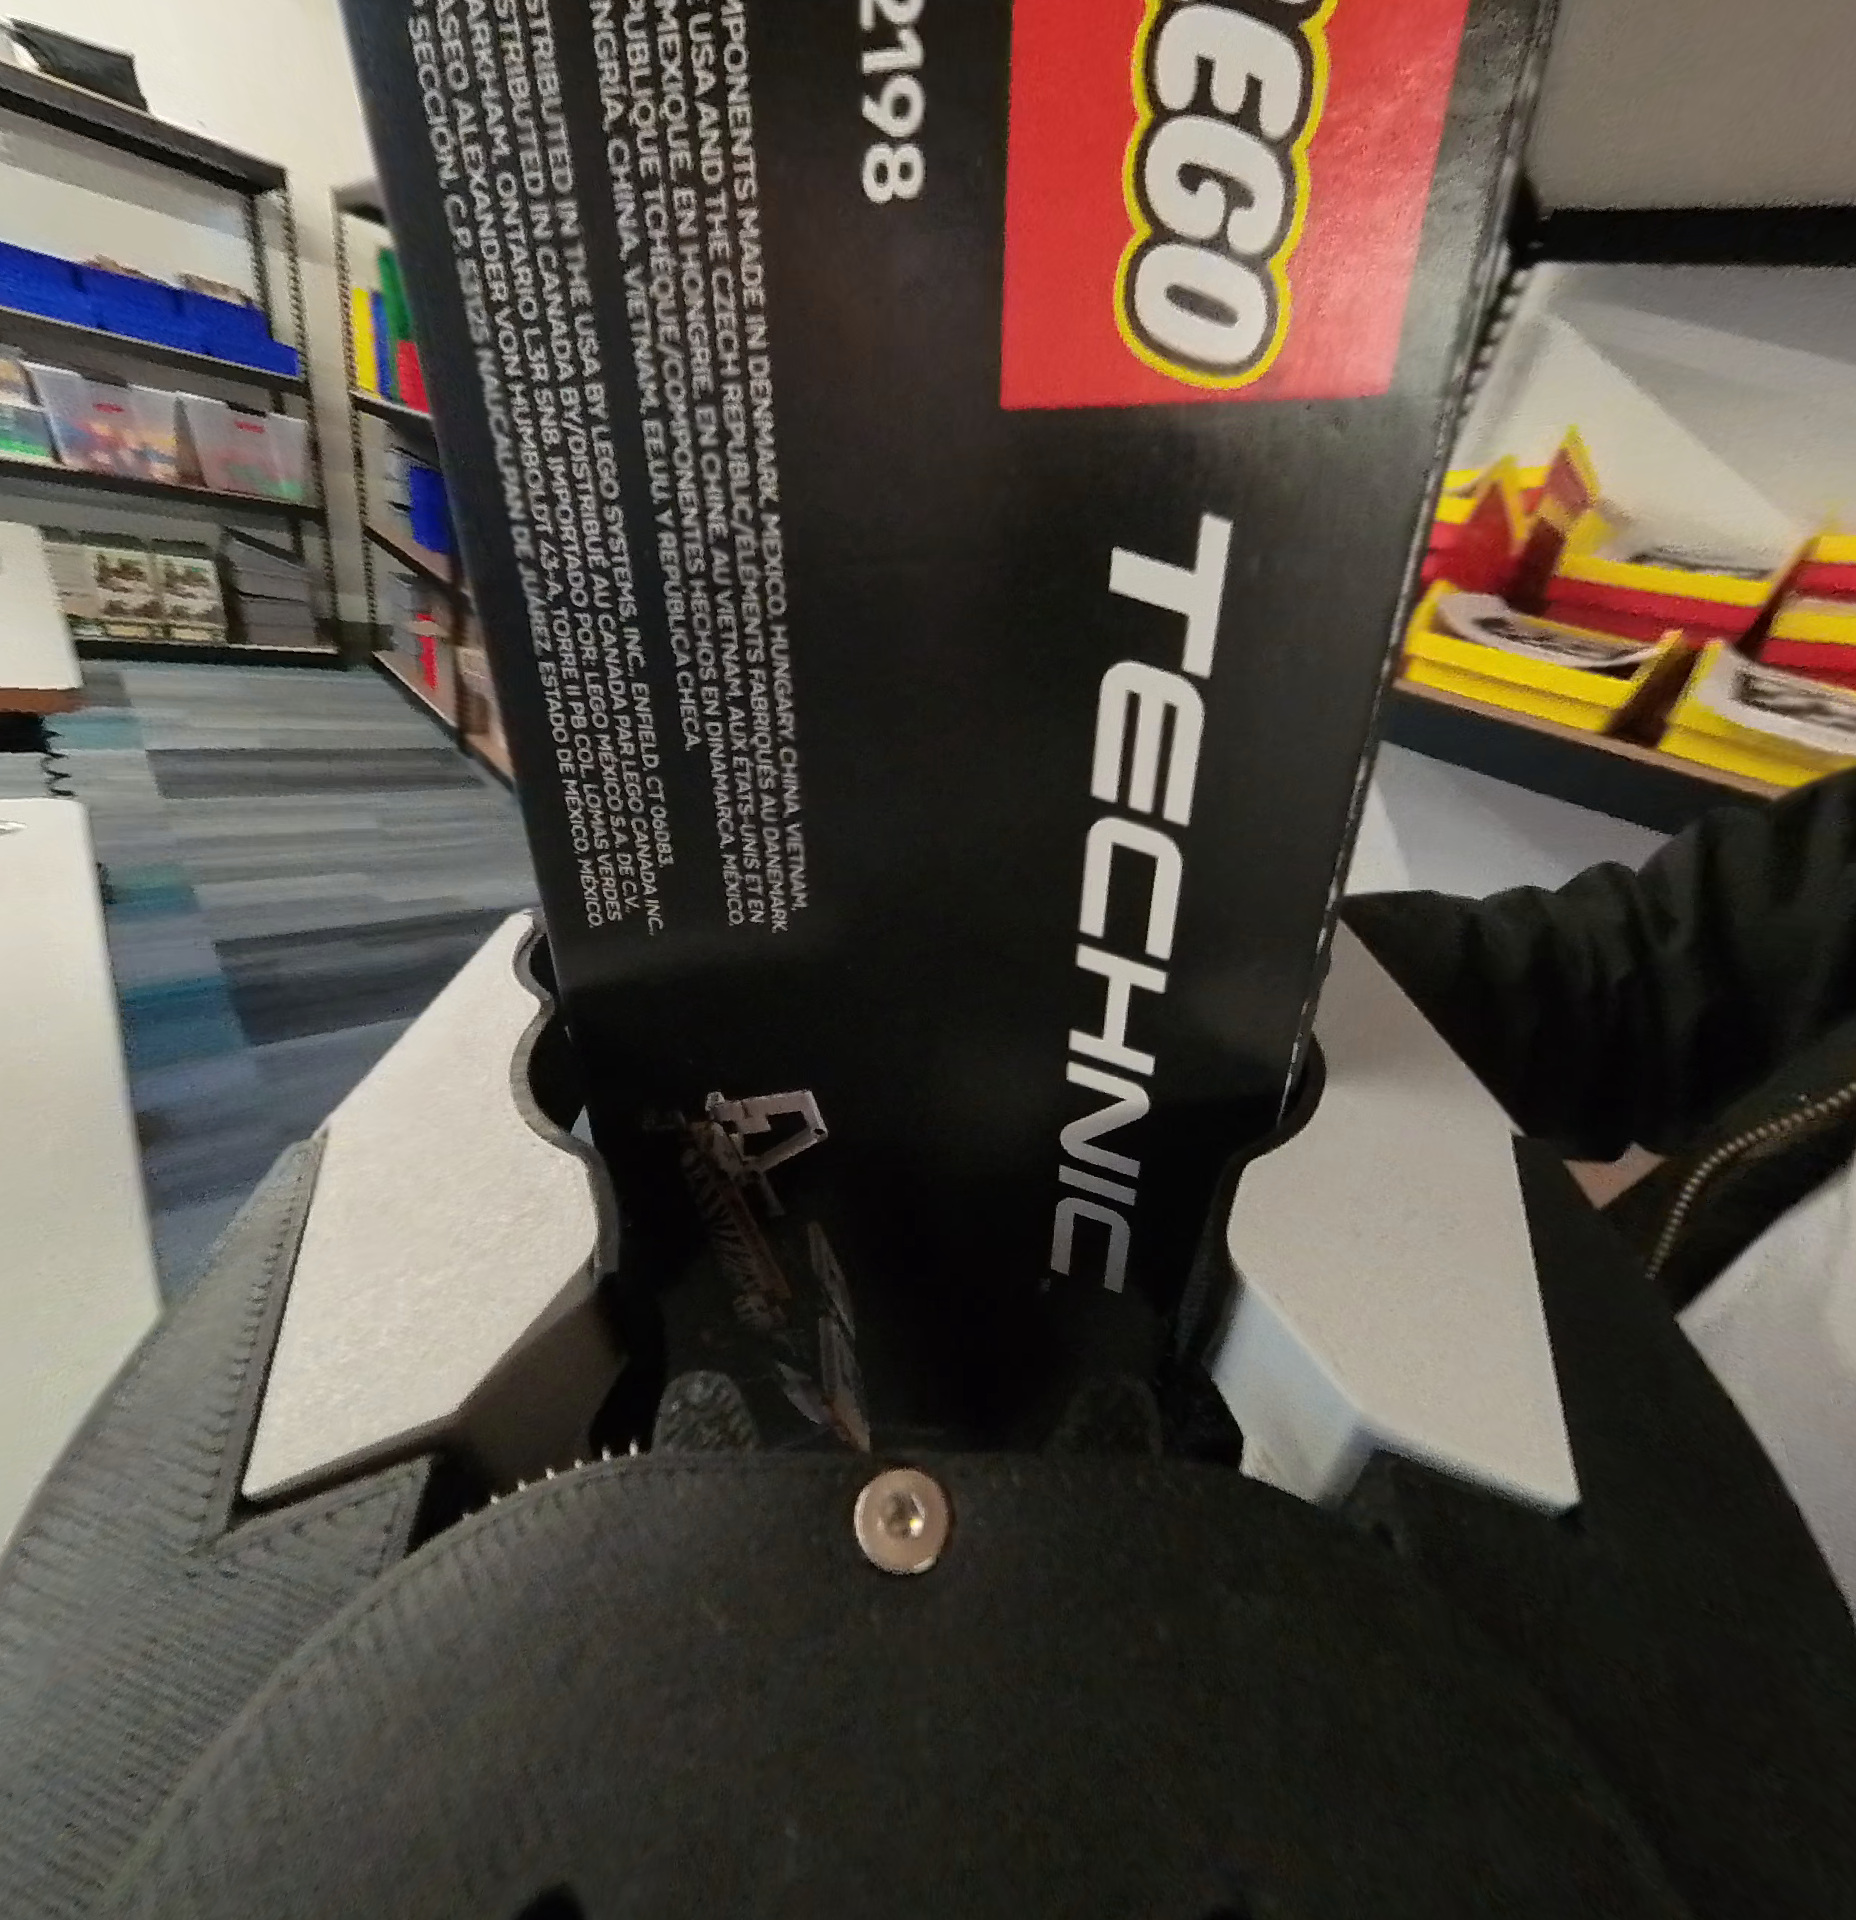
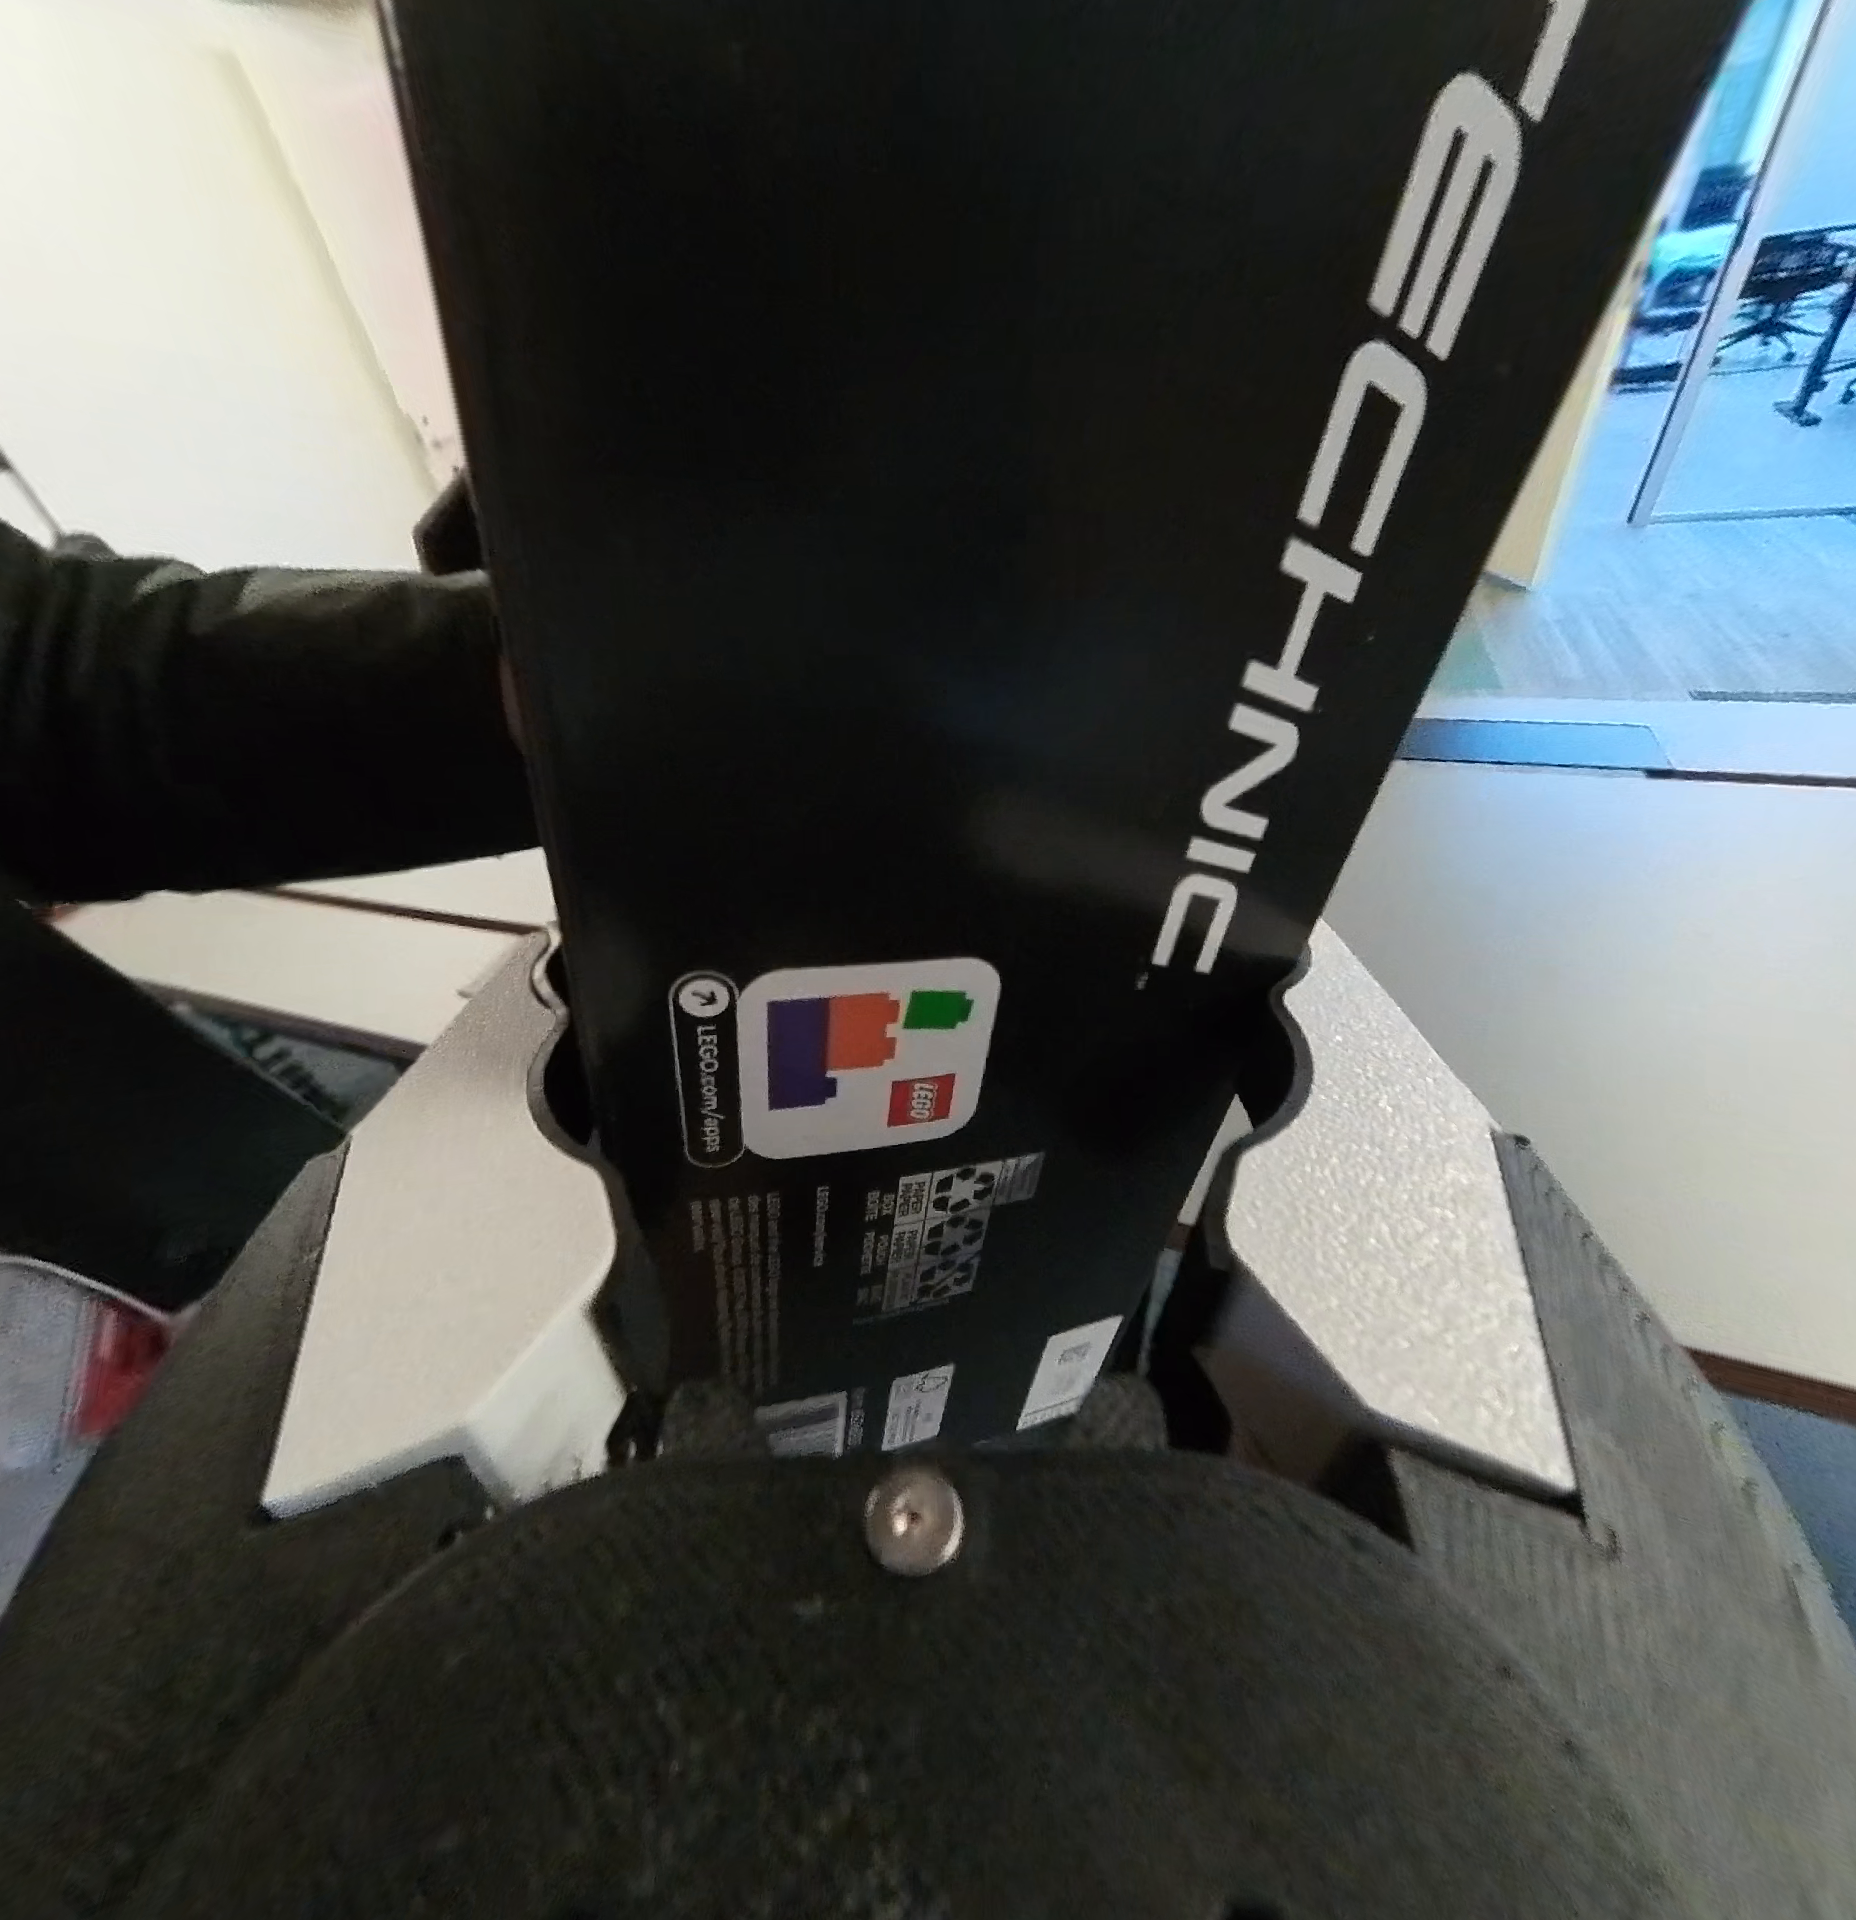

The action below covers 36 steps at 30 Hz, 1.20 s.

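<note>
In the left wrist view, the left gripper [image 1: 934,935] grasps a black box [image 1: 955,623]. The box stands between the two white fingers [image 1: 415,1195] and fills the gap from one inner face to the other. Its near end reaches back to the gripper's body, and its far end runs out past the fingertips and off the top of the picture. The face turned to the camera bears a red logo square [image 1: 1215,197] and white lettering. Beyond the left finger stand metal shelves [image 1: 145,416] with blue bins and boxes, above a striped carpet [image 1: 311,831]. Beyond the right finger lie yellow and red bins [image 1: 1630,623]. Just outside that finger a dark sleeve [image 1: 1630,987] reaches in.

In the right wrist view, the right gripper [image 2: 929,966] is likewise clamped on the black box [image 2: 903,520], by the look of it the same one. The box is pinched between both white fingers [image 2: 1371,1195] and extends well past their tips. Between the fingertips this face carries a white square patch [image 2: 872,1055] with coloured block shapes. The dark sleeve [image 2: 228,727] comes up to the box's edge beyond the left finger. Beyond the right finger are a white tabletop [image 2: 1578,935] and, farther off, a glass doorway [image 2: 1786,260] with office chairs behind it.
</note>
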Available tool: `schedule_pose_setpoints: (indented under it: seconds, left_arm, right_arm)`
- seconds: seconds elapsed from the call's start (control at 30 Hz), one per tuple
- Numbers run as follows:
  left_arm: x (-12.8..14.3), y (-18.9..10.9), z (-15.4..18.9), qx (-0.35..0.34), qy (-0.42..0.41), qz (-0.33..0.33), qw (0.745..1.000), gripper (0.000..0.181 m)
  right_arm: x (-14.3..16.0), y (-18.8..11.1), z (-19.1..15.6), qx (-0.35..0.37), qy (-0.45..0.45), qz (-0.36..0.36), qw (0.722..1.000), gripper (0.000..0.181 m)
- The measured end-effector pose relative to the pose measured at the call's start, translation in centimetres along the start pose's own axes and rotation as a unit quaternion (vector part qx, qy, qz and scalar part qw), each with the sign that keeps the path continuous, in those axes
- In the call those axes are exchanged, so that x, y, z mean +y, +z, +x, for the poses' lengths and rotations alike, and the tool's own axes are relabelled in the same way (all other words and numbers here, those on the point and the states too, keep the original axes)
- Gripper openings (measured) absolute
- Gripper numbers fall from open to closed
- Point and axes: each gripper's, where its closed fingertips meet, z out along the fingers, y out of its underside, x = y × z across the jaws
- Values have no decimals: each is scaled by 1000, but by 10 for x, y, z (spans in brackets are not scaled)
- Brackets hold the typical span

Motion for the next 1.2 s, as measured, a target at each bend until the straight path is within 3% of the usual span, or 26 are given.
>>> schedule_pose_setpoints:
  seconds: [0.23,0.4,0.57,0.77,0.9,1.2]
  left_arm:
    - [-2,36,-120,-108,30,45,993,133]
    - [1,31,-193,-194,52,76,977,134]
    - [27,-2,-258,-264,66,77,959,134]
    - [67,-60,-343,-312,51,112,942,133]
    - [93,-84,-386,-337,51,80,937,134]
    - [121,-136,-455,-409,80,70,906,136]
  right_arm:
    - [9,21,128,-105,-38,-39,993,126]
    - [17,59,193,-191,-63,-43,979,127]
    - [55,117,239,-251,-88,-82,960,126]
    - [107,201,285,-296,-79,-104,946,128]
    - [140,242,312,-314,-90,-128,936,126]
    - [168,319,357,-364,-174,-165,900,125]
